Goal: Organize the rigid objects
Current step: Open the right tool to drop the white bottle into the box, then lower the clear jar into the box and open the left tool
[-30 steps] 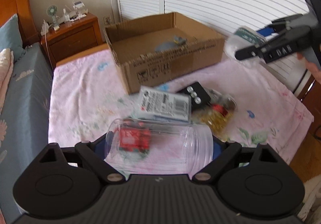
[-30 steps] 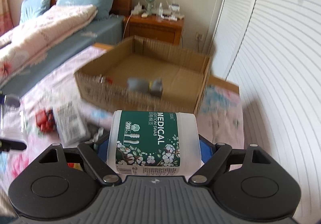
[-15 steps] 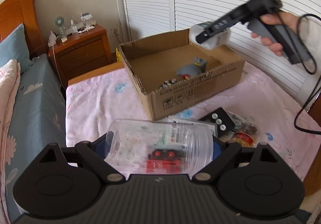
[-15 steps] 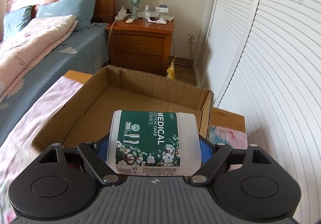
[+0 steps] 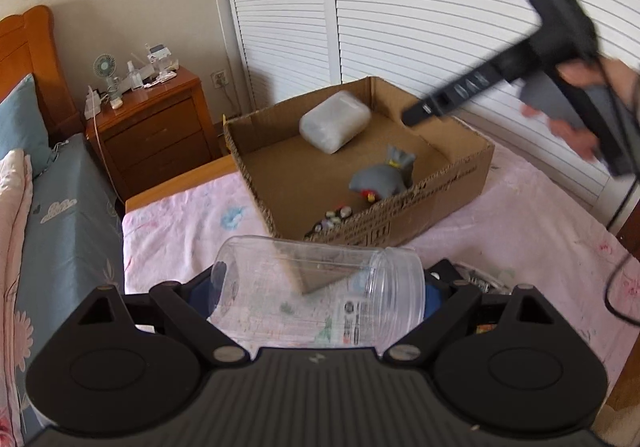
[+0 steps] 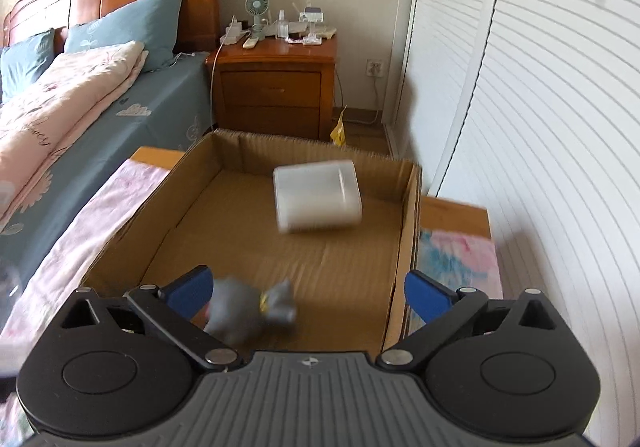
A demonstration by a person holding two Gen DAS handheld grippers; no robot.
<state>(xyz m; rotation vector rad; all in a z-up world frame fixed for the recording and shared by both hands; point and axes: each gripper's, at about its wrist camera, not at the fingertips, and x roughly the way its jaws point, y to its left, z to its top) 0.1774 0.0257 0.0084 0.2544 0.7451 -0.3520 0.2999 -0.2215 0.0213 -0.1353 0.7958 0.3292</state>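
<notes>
My left gripper (image 5: 318,297) holds the clear jar (image 5: 318,297) sideways; the box (image 5: 452,183) is straight ahead. My right gripper (image 6: 308,293) just opened, empty.

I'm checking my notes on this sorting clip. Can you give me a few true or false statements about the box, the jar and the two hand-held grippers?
1. The left hand-held gripper holds a clear plastic jar sideways. True.
2. The right hand-held gripper grips the white container. False: its jaws have just opened and the container is in the cardboard box.
3. A grey stuffed toy lies in the box. True.
4. The clear jar is inside the box. False: it is held in front of it.
</notes>
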